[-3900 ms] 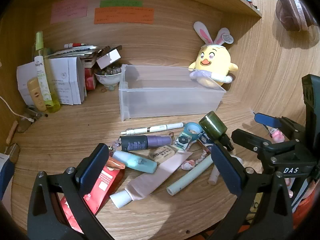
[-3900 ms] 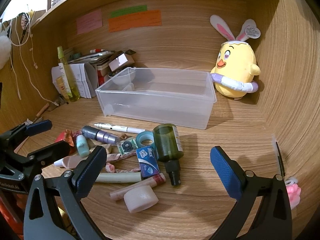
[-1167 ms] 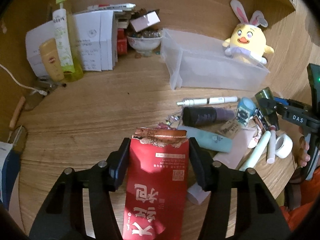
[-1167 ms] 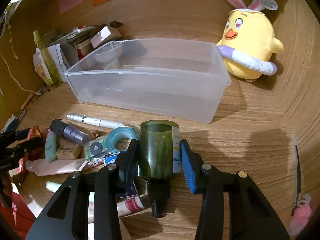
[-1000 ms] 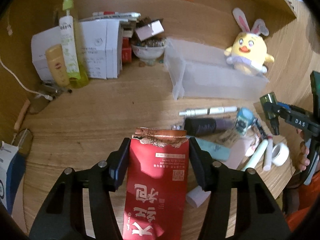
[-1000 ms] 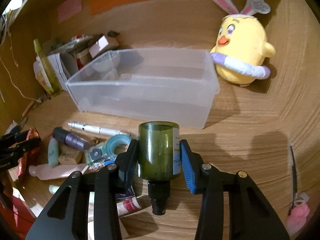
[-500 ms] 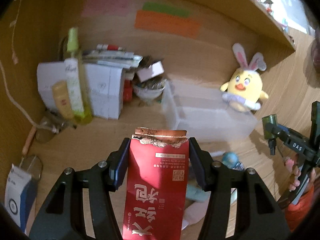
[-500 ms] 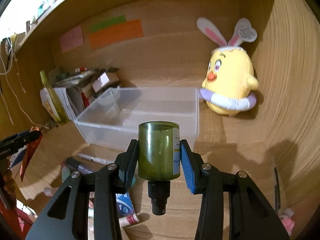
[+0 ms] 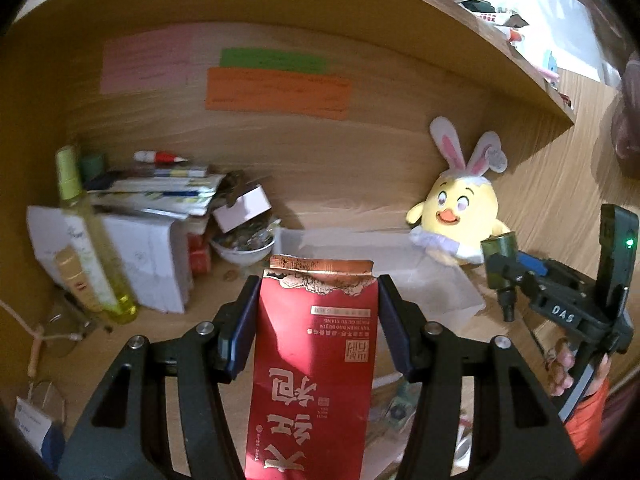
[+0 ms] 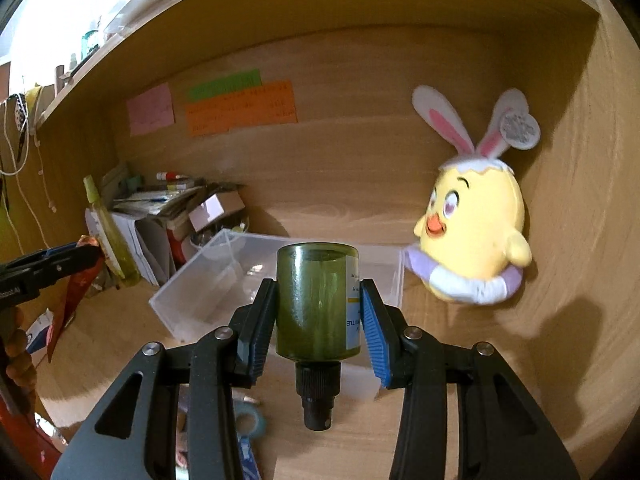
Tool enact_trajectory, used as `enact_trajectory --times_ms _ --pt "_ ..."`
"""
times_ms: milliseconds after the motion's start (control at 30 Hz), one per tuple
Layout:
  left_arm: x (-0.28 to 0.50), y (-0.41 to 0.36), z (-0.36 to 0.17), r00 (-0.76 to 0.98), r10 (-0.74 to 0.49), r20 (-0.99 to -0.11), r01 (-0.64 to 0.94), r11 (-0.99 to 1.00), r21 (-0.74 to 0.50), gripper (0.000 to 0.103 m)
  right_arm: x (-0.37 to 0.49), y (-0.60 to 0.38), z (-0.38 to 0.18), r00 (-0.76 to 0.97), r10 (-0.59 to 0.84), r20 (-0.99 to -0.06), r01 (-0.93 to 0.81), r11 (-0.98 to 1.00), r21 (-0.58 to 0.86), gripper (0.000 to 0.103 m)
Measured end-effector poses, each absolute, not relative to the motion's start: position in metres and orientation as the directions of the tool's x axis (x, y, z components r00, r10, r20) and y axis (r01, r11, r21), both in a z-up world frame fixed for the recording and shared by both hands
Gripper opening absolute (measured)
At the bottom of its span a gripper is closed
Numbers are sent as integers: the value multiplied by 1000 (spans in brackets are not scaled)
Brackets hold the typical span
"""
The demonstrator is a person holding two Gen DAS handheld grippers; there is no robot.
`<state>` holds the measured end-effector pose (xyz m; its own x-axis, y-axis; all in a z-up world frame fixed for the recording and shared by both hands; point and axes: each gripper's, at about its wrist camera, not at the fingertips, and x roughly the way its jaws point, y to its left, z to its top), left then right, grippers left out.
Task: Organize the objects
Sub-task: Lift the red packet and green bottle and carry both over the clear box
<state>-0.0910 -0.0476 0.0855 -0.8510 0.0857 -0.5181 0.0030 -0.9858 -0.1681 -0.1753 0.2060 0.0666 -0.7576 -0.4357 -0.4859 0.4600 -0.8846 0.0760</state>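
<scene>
My left gripper (image 9: 318, 312) is shut on a red foil packet (image 9: 316, 360) with gold lettering, held upright above the desk. My right gripper (image 10: 318, 316) is shut on a dark green bottle (image 10: 318, 304), held with its black cap pointing toward the camera. Both are lifted in front of a clear plastic bin (image 10: 224, 280), which looks empty and stands against the back wall. In the left wrist view the bin (image 9: 400, 252) shows behind the packet, and the right gripper (image 9: 506, 270) with its bottle hangs at the right. In the right wrist view the left gripper (image 10: 86, 254) is at the left edge.
A yellow bunny-eared chick plush (image 10: 472, 236) sits right of the bin. Papers, boxes, a small bowl (image 9: 242, 246) and a tall yellow-green bottle (image 9: 94, 248) crowd the back left. A blue tape roll (image 10: 250, 416) and other small items lie on the desk below. A shelf (image 9: 360, 4) runs overhead.
Both grippers have risen from the desk with the packet and the bottle held. The views have tilted up, so the scattered items have dropped mostly out of sight.
</scene>
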Motion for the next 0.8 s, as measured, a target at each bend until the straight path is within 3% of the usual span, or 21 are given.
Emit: enact_trajectory --times_ms 200,800 --pt "-126 -36 93 -847 72 -527 1 -991 -136 56 -200 194 68 -753 -435 -495 472 -880 55 38" --pt "-244 -21 47 -734 80 -674 -10 -994 -107 56 -266 165 3 -619 -398 -677 485 -872 68 38"
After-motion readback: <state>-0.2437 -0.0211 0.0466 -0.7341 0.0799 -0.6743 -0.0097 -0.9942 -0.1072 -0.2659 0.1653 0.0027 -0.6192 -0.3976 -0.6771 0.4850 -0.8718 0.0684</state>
